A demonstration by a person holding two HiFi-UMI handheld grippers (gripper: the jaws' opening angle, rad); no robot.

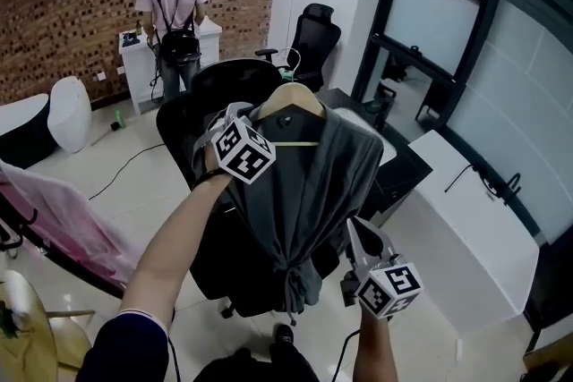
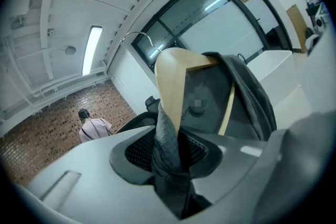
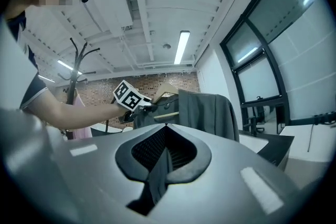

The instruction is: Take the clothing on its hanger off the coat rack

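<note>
Two grippers, one grey garment (image 1: 313, 183). The left gripper (image 2: 169, 150) is clamped on the fabric right below the wooden hanger (image 1: 291, 98) shoulder, and the right gripper (image 3: 157, 164) pinches the bottom hem. The whole thing hangs mid-air in front of a black office chair (image 1: 215, 78), clear of the coat rack (image 3: 79, 57).

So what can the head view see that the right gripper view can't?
Only the head view shows the pale tiled floor and a person in a pink shirt standing at a white counter. Only the right gripper view shows the white ceiling strip light and the dark coat rack. Both show the grey garment on its wooden hanger, with the left tool gripping its shoulder.
</note>
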